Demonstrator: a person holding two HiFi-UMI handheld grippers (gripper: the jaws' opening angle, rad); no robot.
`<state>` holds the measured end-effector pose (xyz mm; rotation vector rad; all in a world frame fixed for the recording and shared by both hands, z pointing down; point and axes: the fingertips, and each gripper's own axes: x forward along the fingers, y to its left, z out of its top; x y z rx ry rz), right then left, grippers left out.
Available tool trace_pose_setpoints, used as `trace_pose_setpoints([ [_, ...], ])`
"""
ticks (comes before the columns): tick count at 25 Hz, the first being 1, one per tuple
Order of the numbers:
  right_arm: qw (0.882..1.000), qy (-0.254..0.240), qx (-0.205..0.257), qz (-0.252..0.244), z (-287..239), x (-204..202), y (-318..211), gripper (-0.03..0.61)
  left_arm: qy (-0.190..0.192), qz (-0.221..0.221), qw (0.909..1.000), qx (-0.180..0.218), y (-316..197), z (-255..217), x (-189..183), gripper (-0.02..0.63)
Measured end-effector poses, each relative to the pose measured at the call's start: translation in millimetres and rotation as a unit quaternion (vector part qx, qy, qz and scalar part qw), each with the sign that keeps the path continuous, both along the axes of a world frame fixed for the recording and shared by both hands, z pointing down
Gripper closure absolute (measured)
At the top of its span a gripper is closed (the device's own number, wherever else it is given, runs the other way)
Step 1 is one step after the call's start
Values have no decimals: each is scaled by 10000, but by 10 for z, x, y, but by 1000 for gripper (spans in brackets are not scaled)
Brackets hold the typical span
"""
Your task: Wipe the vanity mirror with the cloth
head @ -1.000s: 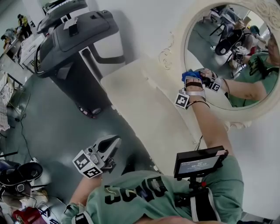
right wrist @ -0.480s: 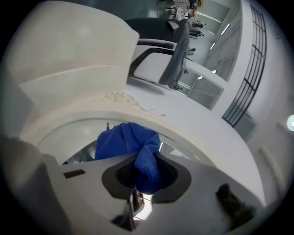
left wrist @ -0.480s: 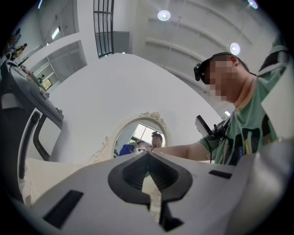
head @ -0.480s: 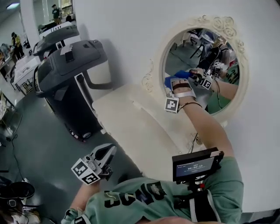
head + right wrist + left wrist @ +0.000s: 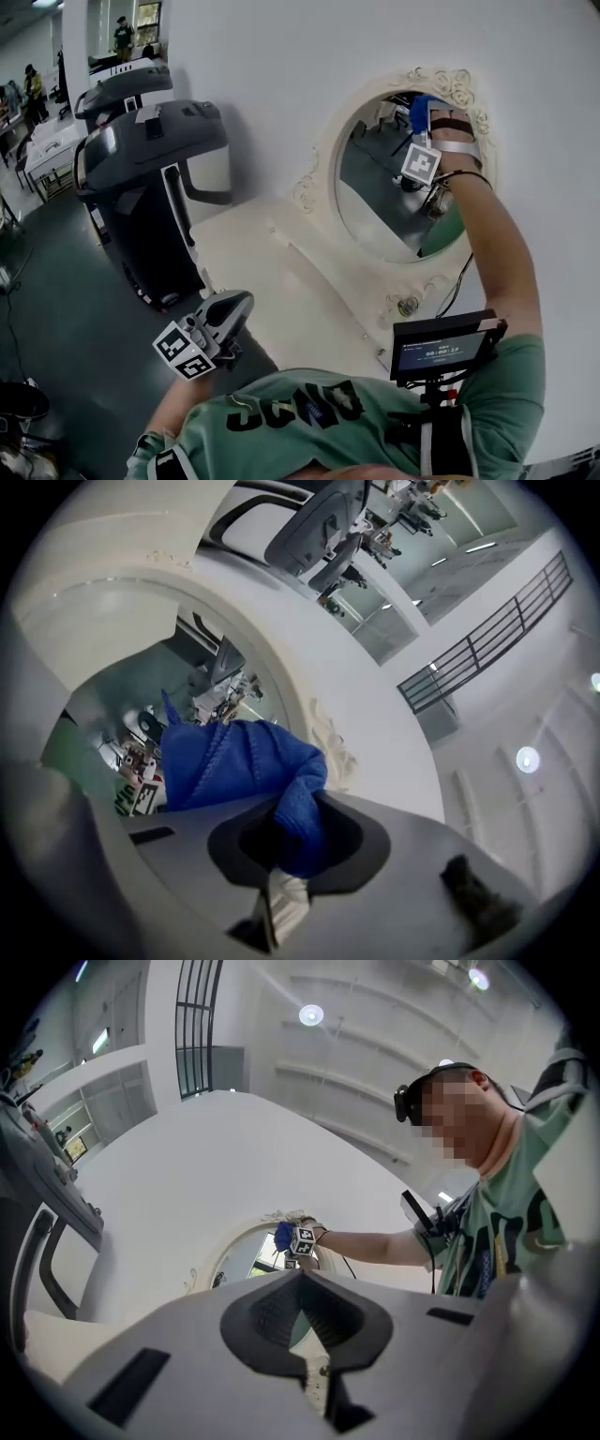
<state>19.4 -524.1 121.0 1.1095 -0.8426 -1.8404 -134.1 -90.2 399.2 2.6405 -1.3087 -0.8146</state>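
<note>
The right gripper's [image 5: 298,841] jaws pinch the blue cloth [image 5: 234,752], pressed near the vanity mirror's [image 5: 380,202] one o'clock rim. Wiping appears to be under way, and the glass below looks left to do. At seven o'clock, the left gripper's [image 5: 301,1279] jaws are pressed together on nothing, beside the desk [image 5: 262,272].

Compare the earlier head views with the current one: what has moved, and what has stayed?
The right gripper, still shut on the blue cloth, swept from the left edge of the mirror up to the top of its glass. The left gripper stayed low, shut and empty, away from the mirror.
</note>
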Motion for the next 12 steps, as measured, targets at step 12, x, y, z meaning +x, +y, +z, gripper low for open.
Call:
trace_pose_setpoints([
  [12, 9934, 173, 475, 1030, -157, 371, -216, 535, 16, -138, 9999, 78, 20, -64, -128, 603],
])
